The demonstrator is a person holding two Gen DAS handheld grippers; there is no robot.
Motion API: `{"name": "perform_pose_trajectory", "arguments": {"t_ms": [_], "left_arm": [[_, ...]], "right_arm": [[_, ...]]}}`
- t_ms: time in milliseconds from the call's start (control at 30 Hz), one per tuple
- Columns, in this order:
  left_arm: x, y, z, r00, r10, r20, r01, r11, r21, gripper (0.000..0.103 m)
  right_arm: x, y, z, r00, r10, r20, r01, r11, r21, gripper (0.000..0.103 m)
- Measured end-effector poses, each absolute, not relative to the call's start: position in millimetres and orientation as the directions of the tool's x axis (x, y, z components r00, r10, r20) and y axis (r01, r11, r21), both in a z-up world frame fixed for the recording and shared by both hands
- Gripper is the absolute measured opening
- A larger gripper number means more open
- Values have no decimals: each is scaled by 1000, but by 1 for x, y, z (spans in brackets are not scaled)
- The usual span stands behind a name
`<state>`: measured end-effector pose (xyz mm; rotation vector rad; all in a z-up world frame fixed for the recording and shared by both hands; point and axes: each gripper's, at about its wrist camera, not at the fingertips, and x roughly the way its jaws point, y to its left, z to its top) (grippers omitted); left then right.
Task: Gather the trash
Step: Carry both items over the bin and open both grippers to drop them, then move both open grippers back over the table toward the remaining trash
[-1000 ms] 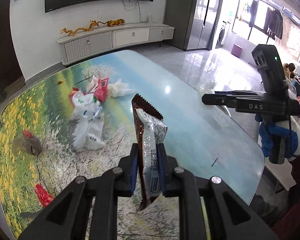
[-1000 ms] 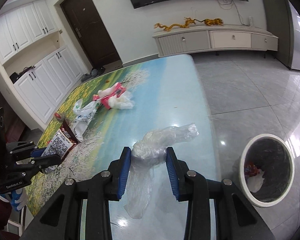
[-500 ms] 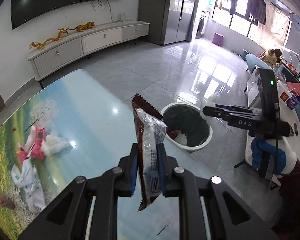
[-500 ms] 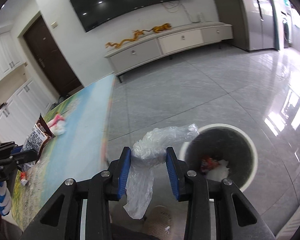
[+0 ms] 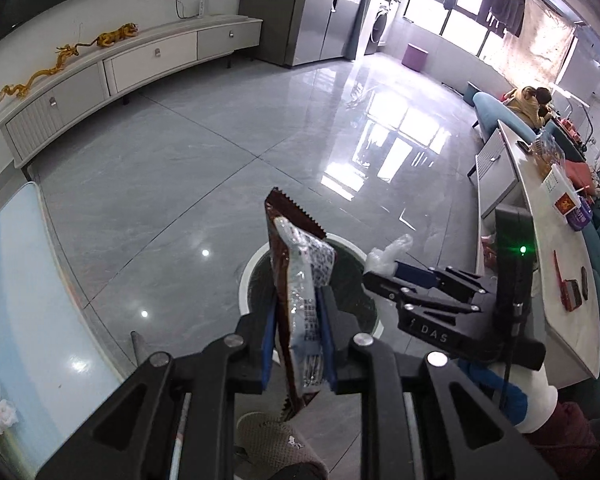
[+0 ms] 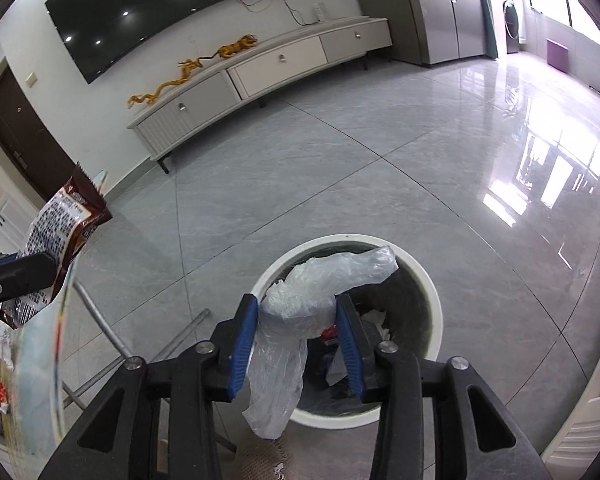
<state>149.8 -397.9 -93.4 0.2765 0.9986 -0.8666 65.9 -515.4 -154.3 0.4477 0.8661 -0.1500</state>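
My left gripper (image 5: 298, 316) is shut on a brown and silver snack wrapper (image 5: 298, 276), held upright over the round white trash bin (image 5: 244, 280) on the floor. The wrapper also shows in the right wrist view (image 6: 56, 232) at the left edge. My right gripper (image 6: 296, 320) is shut on a crumpled clear plastic bag (image 6: 300, 308), which hangs directly above the bin (image 6: 428, 280). The bin holds several scraps of trash. In the left wrist view the right gripper (image 5: 370, 274) hovers at the bin's right rim.
The table edge (image 5: 28, 300) with white and red litter is at the left. A metal table leg (image 6: 96, 320) stands left of the bin. A slippered foot (image 5: 276, 444) is below the grippers. A TV cabinet (image 6: 260, 72) lines the far wall.
Both grippers have swung away from the table and down toward the bin. The bin is now directly below the clear bag and behind the wrapper. Both grips are unchanged.
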Motion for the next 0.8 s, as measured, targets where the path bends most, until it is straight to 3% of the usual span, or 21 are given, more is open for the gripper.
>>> {"name": "perform_pose_trajectory", "arguments": {"t_ms": [67, 133, 300, 667, 800], "left_arm": [[156, -410, -99, 241, -512, -824, 745, 642, -181, 40], [161, -418, -104, 236, -516, -823, 738, 647, -195, 48], [164, -415, -107, 227, -524, -821, 723, 655, -218, 50], [143, -324, -68, 442, -474, -762, 652, 753, -90, 50], [133, -278, -51, 521, -451, -724, 600, 797, -65, 58]], "right_arm": [[69, -523, -160, 631, 31, -775, 328, 895, 303, 56], [71, -529, -164, 619, 19, -785, 343, 893, 292, 58], [65, -535, -171, 606, 10, -795, 365, 885, 290, 60], [48, -512, -128, 654, -25, -756, 325, 912, 250, 60], [41, -494, -103, 691, -23, -722, 291, 924, 249, 62]]}}
